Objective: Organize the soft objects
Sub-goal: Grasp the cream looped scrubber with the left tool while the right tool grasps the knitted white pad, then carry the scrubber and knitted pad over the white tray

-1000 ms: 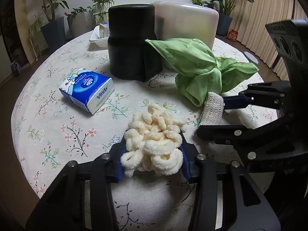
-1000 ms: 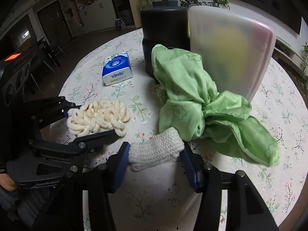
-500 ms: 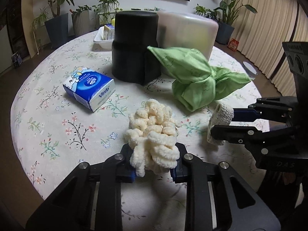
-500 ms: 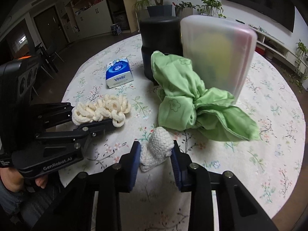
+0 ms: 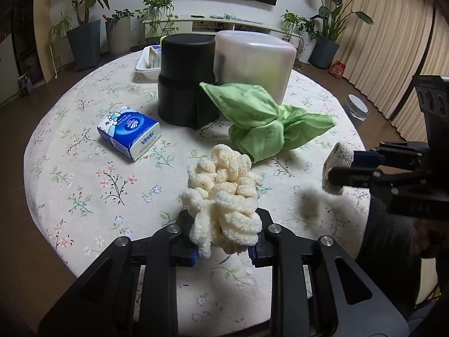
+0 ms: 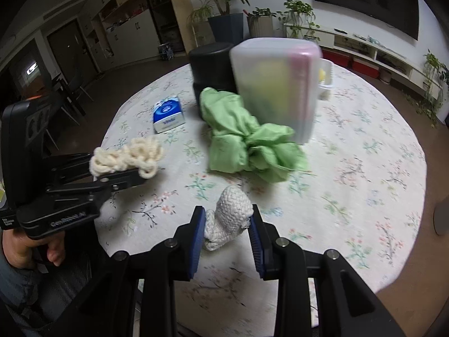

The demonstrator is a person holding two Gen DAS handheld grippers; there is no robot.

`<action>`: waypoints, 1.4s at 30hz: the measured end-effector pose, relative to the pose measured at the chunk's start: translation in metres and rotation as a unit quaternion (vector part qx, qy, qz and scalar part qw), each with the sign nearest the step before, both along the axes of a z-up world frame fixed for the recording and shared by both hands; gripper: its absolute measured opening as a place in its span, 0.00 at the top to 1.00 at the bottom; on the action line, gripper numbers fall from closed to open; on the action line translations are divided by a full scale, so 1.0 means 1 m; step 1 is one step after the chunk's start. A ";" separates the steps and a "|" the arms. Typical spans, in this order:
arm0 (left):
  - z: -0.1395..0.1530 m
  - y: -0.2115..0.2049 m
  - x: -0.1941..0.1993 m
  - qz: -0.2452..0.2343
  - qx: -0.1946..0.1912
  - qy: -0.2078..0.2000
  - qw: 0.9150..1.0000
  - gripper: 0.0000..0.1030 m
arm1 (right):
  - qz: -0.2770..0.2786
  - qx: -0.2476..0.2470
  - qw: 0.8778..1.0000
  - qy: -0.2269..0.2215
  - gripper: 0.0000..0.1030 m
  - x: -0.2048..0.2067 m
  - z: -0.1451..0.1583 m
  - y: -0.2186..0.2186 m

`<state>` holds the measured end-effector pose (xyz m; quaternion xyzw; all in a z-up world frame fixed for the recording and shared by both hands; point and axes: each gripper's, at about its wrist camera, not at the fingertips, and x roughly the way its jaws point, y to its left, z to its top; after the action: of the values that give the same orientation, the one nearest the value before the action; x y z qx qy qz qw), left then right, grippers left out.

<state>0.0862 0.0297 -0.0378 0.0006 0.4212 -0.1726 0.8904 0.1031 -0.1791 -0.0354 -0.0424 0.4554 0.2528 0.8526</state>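
Observation:
My left gripper (image 5: 224,248) is shut on a cream chunky yarn bundle (image 5: 224,196), lifted off the floral tablecloth; from the right wrist view the same bundle (image 6: 126,158) hangs in that gripper (image 6: 134,168) at the left. My right gripper (image 6: 227,230) is shut on a white knitted cloth (image 6: 230,210), also held above the table, and it shows at the right of the left wrist view (image 5: 338,172). A crumpled green cloth (image 5: 266,123) lies on the table in front of a frosted plastic container (image 5: 252,61).
A black cylindrical container (image 5: 186,78) stands beside the frosted one. A blue tissue pack (image 5: 130,134) lies to the left. A white tray (image 5: 148,63) sits at the far edge. The round table's edge (image 5: 42,196) curves close on the left. A person's hand (image 6: 31,247) grips the left handle.
Both grippers closed on their items, which were resting on the table, and raised them. The right gripper drew away to the right with the knitted cloth.

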 end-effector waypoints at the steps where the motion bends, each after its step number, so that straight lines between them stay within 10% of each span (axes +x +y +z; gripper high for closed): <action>1: 0.002 0.000 0.000 0.000 0.001 -0.003 1.000 0.78 | -0.002 -0.001 1.000 -0.002 0.68 0.000 0.002 -0.004; 17: 0.049 0.035 0.052 0.015 -0.004 -0.024 1.000 0.78 | -0.037 -0.015 0.999 -0.037 0.68 0.055 0.055 -0.065; 29: 0.107 0.048 0.196 -0.007 0.050 -0.052 0.997 0.77 | -0.023 -0.069 0.994 -0.076 0.67 0.193 0.100 -0.062; 42: 0.061 -0.013 0.332 -0.121 0.103 0.022 0.987 0.76 | 0.013 -0.105 0.994 -0.028 0.67 0.342 0.064 -0.011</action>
<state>0.4180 0.0167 0.0233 0.1396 0.4529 -0.2350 0.8486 0.4452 -0.1903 0.0288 -0.1446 0.4546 0.2131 0.8527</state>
